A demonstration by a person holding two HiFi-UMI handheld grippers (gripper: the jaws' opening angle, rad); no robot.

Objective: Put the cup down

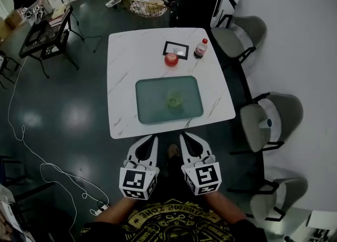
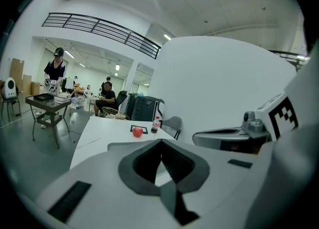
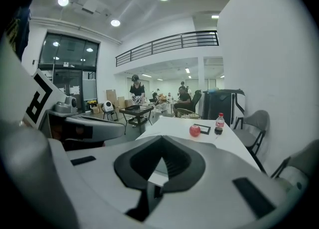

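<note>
A square white marble-patterned counter (image 1: 121,78) lies ahead of both tongs, and a rounded teal plastic tray (image 1: 150,93) sits on it straight beyond their tips. The left tongs (image 1: 151,140) and right tongs (image 1: 185,137) hang side by side just short of the counter's near edge, each clenched on nothing, tips met. Far past them, beyond the tray, stand a dark cola bottle with a red cap (image 1: 200,49) and a round red apple (image 1: 171,60). The small translucent greenish cup (image 1: 174,100) rests on the tray, seemingly upright, ahead of the right tongs and well apart from them, so it looks already put down. It seems light, thin-walled and smooth, likely slippery and easily tipped. A gentle pinch across the wall just under the rim would suit.
</note>
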